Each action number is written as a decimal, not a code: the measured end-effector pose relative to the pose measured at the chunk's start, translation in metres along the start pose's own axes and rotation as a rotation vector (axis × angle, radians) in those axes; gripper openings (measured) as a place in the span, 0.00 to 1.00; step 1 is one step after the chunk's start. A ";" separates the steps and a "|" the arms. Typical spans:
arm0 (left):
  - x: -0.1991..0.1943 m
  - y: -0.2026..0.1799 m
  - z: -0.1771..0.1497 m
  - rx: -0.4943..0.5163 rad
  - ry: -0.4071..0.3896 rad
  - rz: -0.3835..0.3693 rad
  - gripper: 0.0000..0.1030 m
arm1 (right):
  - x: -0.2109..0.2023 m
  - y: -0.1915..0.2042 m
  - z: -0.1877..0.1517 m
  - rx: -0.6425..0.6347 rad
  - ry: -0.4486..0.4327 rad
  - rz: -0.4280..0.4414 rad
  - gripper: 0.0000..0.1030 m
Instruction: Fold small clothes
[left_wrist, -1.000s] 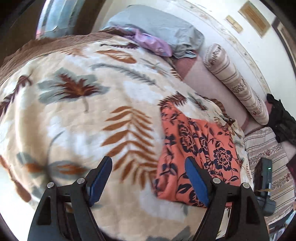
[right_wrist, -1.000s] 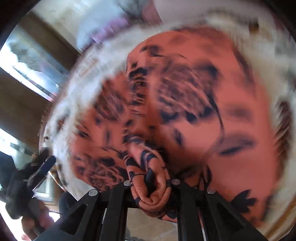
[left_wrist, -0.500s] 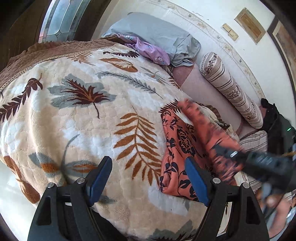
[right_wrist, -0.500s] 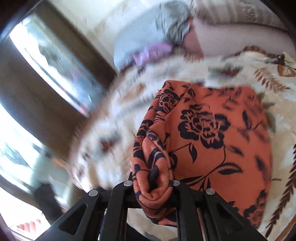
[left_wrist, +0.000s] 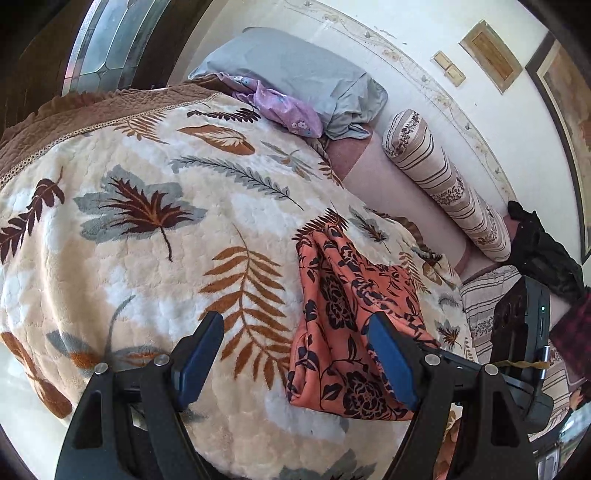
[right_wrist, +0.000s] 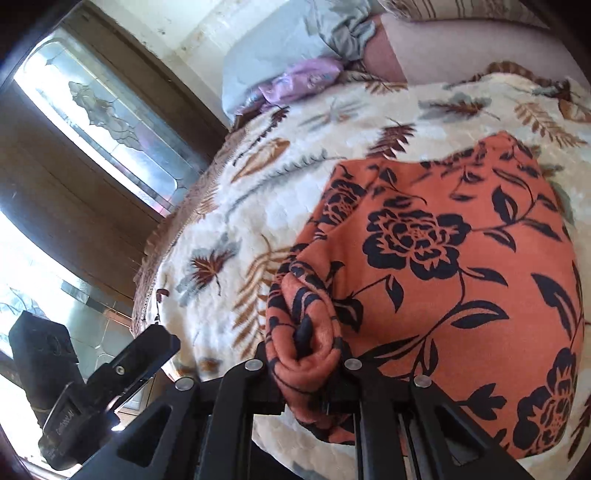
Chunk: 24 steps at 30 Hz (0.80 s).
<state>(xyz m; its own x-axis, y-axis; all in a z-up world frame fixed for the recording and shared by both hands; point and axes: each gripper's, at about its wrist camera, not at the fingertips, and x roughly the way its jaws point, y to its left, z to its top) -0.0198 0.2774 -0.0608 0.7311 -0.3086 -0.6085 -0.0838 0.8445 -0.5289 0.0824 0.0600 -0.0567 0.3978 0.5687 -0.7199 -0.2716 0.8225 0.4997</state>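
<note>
- While the right gripper (right_wrist: 303, 363) is clamped on a bunched corner of the orange floral garment (right_wrist: 454, 280), the cloth fans out ahead and to the right of its fingers, lying flat on the leaf-print blanket (right_wrist: 280, 177).
- Left gripper (left_wrist: 295, 365) is spread wide with nothing between its blue pads (left_wrist: 388, 363); it hovers over the blanket (left_wrist: 147, 221) just off the garment's near-left edge.
- In the left wrist view the garment (left_wrist: 343, 314) is a folded strip; its long axis runs from the near blanket edge away toward the striped bolster (left_wrist: 443, 184). Its near end sits just under the left gripper's right finger.
- Key relation, my read: the right gripper already owns the pinched corner, so it drives the next fold; the left is near enough to pin or take the opposite near corner.
- Beyond the garment, toward the wall: grey pillow (left_wrist: 303, 70) with a purple cloth (left_wrist: 284, 107) beside it, both well apart from the garment.
- Writing: a small printed label on the body of the left gripper (right_wrist: 66, 424) as seen from the right wrist view; too small and skewed to read reliably. No brands legible elsewhere.
</note>
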 end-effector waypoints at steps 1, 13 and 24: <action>0.001 -0.002 0.001 0.005 0.005 0.003 0.79 | 0.012 0.004 -0.003 -0.023 0.018 -0.011 0.17; 0.034 -0.046 0.003 0.035 0.111 -0.083 0.79 | -0.032 -0.057 -0.068 0.164 0.017 0.183 0.73; 0.067 -0.037 -0.026 0.064 0.256 0.175 0.19 | -0.120 -0.191 -0.114 0.536 -0.135 0.193 0.80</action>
<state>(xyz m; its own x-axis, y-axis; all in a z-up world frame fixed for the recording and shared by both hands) 0.0146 0.2141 -0.0969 0.5142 -0.2492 -0.8207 -0.1451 0.9178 -0.3696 -0.0133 -0.1654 -0.1208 0.5033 0.6736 -0.5413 0.1172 0.5674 0.8151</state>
